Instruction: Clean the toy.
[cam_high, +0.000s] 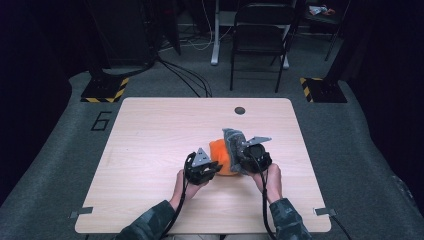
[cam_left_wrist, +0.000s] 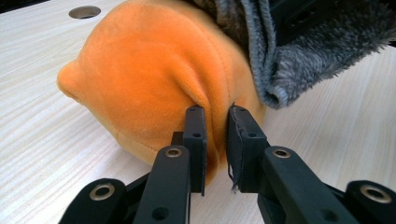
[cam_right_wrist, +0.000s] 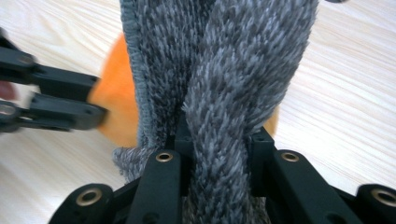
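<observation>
Two grippers clamp soft cloth on my pale wooden table (cam_high: 150, 130).
Left gripper (cam_left_wrist: 215, 122) pinches the rounded orange plush fabric (cam_left_wrist: 149, 70); right gripper (cam_right_wrist: 215, 135) is closed on the shaggy grey fleece (cam_right_wrist: 233, 70).

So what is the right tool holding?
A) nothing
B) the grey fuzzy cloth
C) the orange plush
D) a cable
B: in the right gripper view the right tool is shut on a bunched fold of the grey cloth, while the left tool pinches the orange plush.
</observation>
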